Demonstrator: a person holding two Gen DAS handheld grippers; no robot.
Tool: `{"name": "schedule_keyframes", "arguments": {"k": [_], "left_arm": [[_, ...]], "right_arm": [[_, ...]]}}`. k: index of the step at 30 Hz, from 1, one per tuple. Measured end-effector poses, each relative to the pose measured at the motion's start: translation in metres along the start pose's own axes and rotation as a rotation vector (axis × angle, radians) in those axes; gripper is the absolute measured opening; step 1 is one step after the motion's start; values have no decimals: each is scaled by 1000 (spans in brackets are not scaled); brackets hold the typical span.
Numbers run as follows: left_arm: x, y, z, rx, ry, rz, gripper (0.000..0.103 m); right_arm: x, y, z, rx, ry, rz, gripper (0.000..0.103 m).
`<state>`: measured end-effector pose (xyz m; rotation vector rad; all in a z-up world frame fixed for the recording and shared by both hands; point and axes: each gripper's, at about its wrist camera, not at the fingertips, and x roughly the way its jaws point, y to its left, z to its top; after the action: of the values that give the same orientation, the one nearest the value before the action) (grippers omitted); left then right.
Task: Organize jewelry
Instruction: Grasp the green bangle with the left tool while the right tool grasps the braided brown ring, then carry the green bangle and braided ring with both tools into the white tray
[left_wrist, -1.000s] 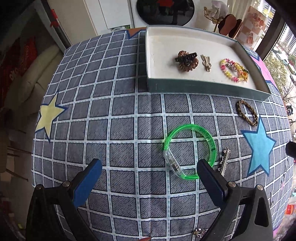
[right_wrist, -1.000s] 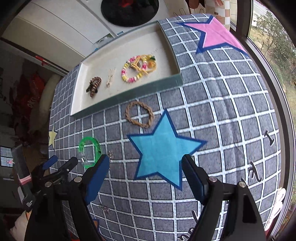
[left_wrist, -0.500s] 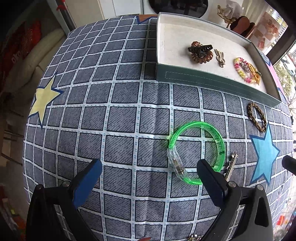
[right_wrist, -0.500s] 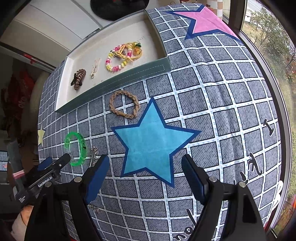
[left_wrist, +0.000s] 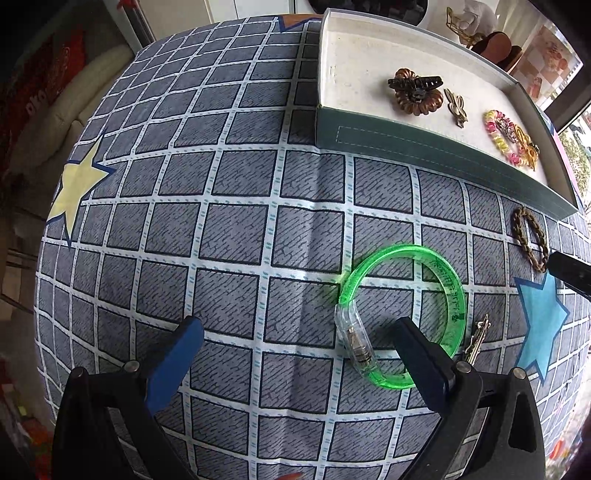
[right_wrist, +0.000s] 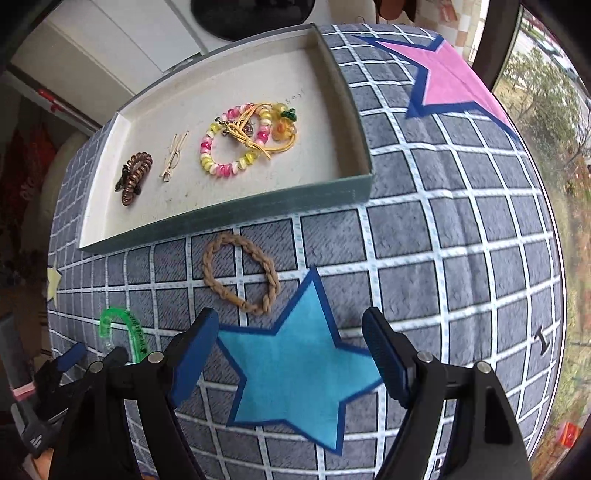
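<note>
Jaws of the left gripper (left_wrist: 295, 347) are held wide apart, nothing gripped; its right finger (left_wrist: 421, 354) is seen over the clear green plastic bangle (left_wrist: 402, 314). Right gripper (right_wrist: 291, 339) jaws are closing, empty, with the braided tan rope bracelet (right_wrist: 240, 277) at eleven o'clock.

Daylit window (right_wrist: 546, 122) beside the table; white cabinet (right_wrist: 122, 51) behind.
</note>
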<state>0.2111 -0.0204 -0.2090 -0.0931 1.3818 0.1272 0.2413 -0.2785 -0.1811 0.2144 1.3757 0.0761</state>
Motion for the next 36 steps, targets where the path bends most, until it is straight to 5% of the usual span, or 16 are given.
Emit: {"name": "schedule_keyframes", "arguments": {"k": [12, 20, 24, 26, 30, 36], "left_arm": [[12, -10, 11, -18, -3, -13, 103], [-2, -8, -7, 18, -10, -26, 100], [-8, -19, -9, 61, -16, -35, 85], [-12, -27, -10, 93, -23, -43, 73], [-19, -44, -7, 154, -35, -56, 30], [-25, -53, -7, 164, -29, -89, 22]], "right_arm": [[14, 33, 17, -141, -31, -130, 64], [12, 50, 11, -175, -45, -119, 46], [8, 50, 3, -190, -36, -111, 24], [8, 57, 1, -196, -36, -132, 21], [7, 56, 1, -180, -29, -130, 8], [-4, 34, -5, -121, -18, -52, 7]]}}
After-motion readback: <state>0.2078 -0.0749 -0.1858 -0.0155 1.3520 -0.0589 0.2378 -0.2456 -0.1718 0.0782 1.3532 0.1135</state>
